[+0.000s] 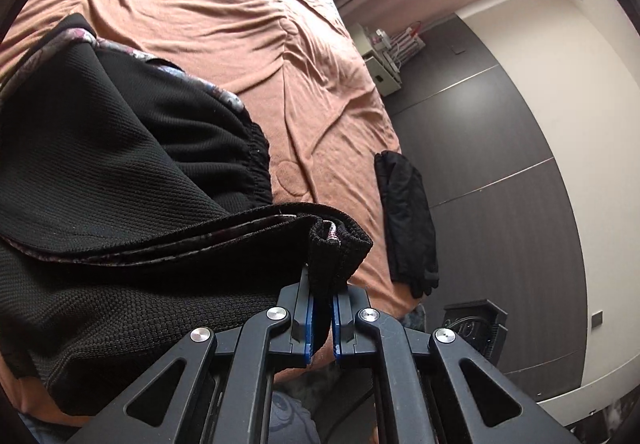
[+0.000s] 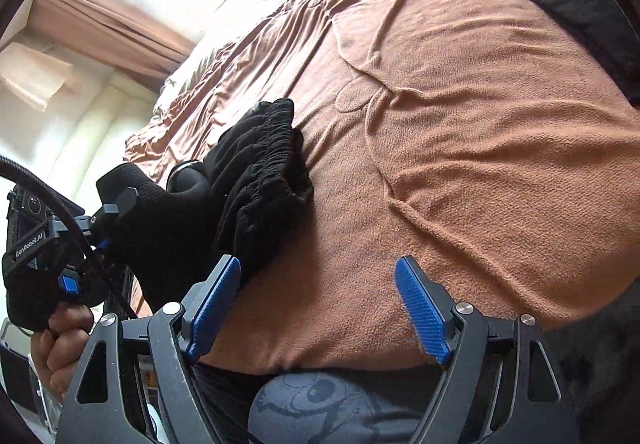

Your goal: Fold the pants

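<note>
Left wrist view is showing the left hand-held gripper [image 1: 323, 298] pinching a folded edge of the black pants [image 1: 120, 172] between its blue pads, which are nearly closed on the cloth. The pants are lying in layers on the brown bed cover [image 1: 240, 24], near the bed's edge. A dark glove [image 1: 408, 220] is resting at that edge. Right wrist view is showing the right hand-held gripper [image 2: 318, 276] hanging wide open over the cover and gripping nothing, just beside the pants' gathered waistband [image 2: 268, 172].
</note>
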Available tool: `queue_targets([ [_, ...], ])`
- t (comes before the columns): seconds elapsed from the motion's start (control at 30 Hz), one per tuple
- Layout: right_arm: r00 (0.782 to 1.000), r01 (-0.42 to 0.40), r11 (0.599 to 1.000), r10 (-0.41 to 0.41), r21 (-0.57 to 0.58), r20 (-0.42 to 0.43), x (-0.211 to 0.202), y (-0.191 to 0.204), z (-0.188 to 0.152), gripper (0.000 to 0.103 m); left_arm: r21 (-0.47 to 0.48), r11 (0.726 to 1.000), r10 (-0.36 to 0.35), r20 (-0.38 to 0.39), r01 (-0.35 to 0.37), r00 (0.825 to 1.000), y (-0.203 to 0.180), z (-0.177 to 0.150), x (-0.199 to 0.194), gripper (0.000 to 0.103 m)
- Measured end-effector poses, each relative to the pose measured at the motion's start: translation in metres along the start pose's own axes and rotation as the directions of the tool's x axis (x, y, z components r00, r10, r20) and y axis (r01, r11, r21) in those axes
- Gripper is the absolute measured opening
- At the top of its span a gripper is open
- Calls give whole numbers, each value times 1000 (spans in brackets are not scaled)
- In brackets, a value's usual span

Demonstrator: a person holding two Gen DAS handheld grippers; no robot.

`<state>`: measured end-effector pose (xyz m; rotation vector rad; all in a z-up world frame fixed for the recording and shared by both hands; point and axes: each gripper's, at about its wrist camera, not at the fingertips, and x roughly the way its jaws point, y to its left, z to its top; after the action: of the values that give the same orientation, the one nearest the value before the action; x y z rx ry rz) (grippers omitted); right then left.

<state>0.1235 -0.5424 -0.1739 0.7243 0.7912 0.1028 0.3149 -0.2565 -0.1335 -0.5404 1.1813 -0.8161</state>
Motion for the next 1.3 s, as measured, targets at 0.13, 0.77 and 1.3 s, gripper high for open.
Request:
queue_targets([
  [0.13, 1000, -5, 1000, 5, 2, -1, -3, -3, -2, 79, -23, 998, 54, -63, -56, 997, 7, -8, 9, 25],
  [0.77, 999, 1, 993, 4, -121, 42, -16, 50, -2, 79, -98, 980, 189, 176, -174, 966, 63, -26, -136, 62],
  [1.3, 996, 92, 933, -90, -349, 23, 16, 129, -20, 79, -248, 947, 267, 247, -206, 931, 150, -60, -192, 62],
])
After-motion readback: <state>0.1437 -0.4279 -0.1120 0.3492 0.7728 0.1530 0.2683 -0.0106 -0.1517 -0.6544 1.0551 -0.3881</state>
